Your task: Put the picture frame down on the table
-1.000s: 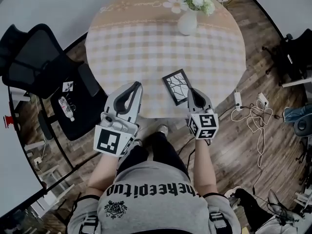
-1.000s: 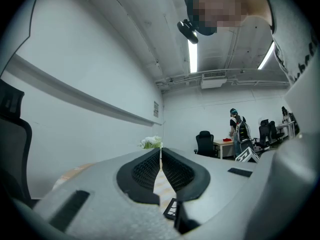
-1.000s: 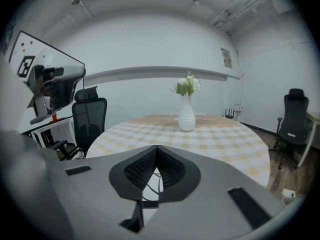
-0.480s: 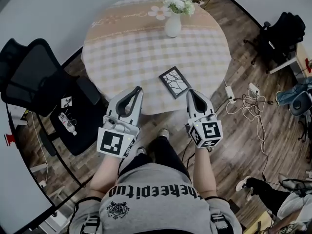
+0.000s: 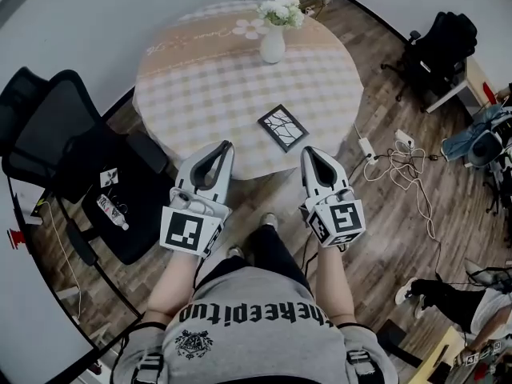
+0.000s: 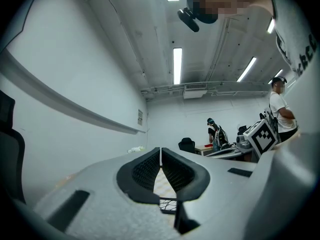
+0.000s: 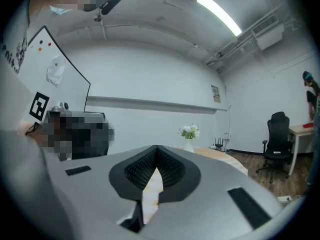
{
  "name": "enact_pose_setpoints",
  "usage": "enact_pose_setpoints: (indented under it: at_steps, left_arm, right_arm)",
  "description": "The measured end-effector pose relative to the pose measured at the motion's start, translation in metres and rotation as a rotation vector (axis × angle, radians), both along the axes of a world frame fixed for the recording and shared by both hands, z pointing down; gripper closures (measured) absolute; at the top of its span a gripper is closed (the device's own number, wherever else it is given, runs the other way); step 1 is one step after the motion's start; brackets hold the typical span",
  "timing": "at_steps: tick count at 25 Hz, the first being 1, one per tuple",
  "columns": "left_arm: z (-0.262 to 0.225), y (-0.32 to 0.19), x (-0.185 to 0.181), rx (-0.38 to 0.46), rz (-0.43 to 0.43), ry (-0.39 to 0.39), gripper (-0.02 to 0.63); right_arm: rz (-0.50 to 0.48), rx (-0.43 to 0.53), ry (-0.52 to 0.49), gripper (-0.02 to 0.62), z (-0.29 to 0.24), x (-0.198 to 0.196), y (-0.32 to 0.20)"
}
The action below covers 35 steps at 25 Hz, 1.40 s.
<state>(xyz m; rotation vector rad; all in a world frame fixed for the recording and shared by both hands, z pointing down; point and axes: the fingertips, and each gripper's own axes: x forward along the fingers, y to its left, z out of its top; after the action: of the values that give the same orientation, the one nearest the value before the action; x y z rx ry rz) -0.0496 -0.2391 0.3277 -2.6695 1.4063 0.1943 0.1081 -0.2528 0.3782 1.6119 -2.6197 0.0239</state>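
Observation:
The black picture frame (image 5: 282, 127) with a white branching pattern lies flat near the front edge of the round checked table (image 5: 216, 78). In the head view my left gripper (image 5: 218, 149) is held off the table's near edge, left of the frame, its tips closed together and holding nothing. My right gripper (image 5: 308, 154) sits just below and right of the frame, apart from it, also shut and empty. In the left gripper view the jaws (image 6: 160, 151) meet at their tips; in the right gripper view the jaws (image 7: 157, 149) meet too.
A white vase of flowers (image 5: 274, 32) stands at the table's far side; the flowers (image 7: 189, 131) also show in the right gripper view. A black office chair (image 5: 64, 138) is on the left. Cables and a power strip (image 5: 394, 162) lie on the wooden floor at right. People stand in the distance (image 6: 215, 134).
The person has stepped back from the table: both grippers pulled away from the frame, which stays flat on the cloth. The right gripper, close to the frame's corner before, is now apart from it.

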Motion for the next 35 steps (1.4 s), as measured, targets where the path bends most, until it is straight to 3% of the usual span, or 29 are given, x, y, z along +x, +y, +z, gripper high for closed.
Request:
enact_pose_setpoints:
  at_steps: [17,35]
  left_arm:
    - [-0.015,0.049,-0.021,0.033,0.018,0.043,0.581]
    - [-0.025,0.106,0.020,0.058,-0.046,0.013,0.580]
  right_arm:
    - [0.038,0.120,-0.019,0.589,-0.043,-0.016,0.071]
    - [-0.060,0.157,-0.027,0.589,-0.060,0.016,0.119]
